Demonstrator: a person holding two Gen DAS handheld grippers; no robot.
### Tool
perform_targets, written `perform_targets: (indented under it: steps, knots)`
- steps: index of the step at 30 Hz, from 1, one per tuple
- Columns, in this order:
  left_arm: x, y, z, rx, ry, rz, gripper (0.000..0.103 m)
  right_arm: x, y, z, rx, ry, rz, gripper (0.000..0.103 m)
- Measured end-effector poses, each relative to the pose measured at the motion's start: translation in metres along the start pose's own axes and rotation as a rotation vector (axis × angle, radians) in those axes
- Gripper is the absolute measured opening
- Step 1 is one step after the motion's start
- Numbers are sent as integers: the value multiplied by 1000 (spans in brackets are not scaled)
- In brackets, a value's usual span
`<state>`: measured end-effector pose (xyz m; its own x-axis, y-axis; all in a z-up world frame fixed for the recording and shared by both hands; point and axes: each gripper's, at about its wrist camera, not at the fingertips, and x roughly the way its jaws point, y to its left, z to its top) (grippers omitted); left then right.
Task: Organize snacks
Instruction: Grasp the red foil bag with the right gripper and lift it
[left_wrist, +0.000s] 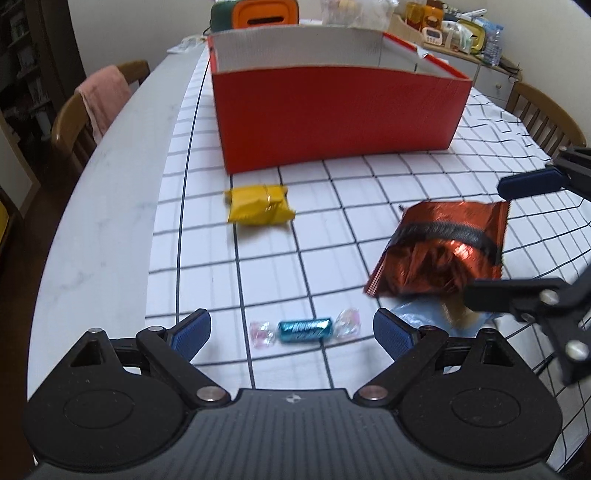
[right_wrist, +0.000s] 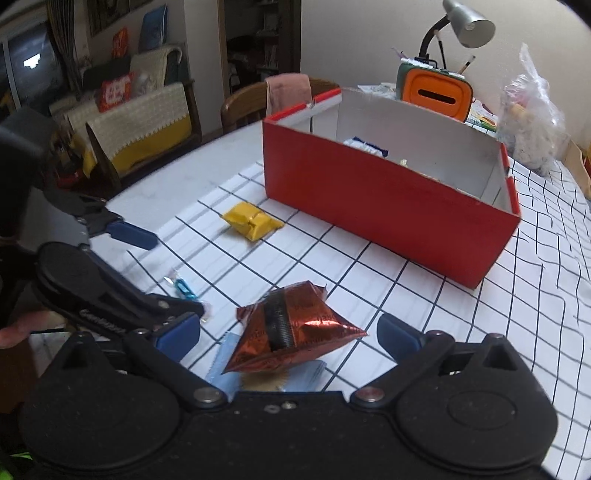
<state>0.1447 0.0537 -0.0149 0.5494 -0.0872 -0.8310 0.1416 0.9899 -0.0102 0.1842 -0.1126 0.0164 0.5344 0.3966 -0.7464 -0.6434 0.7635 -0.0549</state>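
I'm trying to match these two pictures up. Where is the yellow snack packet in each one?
Left wrist view: yellow packet left of centre, just before the red box.
Right wrist view: yellow packet left of centre, beside the box's near left corner.
Shared landmark: the red box.

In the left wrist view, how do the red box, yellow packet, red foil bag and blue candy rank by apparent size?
1. red box
2. red foil bag
3. yellow packet
4. blue candy
The candy lies nearest the camera yet looks smallest.
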Motion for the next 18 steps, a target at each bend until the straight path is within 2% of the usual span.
perform_targets:
  steps: [6, 8, 10, 11, 18]
  knots:
    - [5, 4, -7, -2, 14, -3, 95, 30, -3, 5, -12, 56, -23, 96]
    - [5, 5, -8, -3, 11, -8, 95, 35, -3, 5, -13, 67, -20, 87]
    - [5, 4, -8, 2, 6, -11, 95, 38, -2, 4, -12, 75, -19, 84]
    - [5, 4, -8, 2, 5, -13, 95, 39, -3, 3, -9, 75, -23, 80]
    - [9, 2, -2, -5, 5, -3, 95, 34, -6, 0, 13, 48, -11, 72]
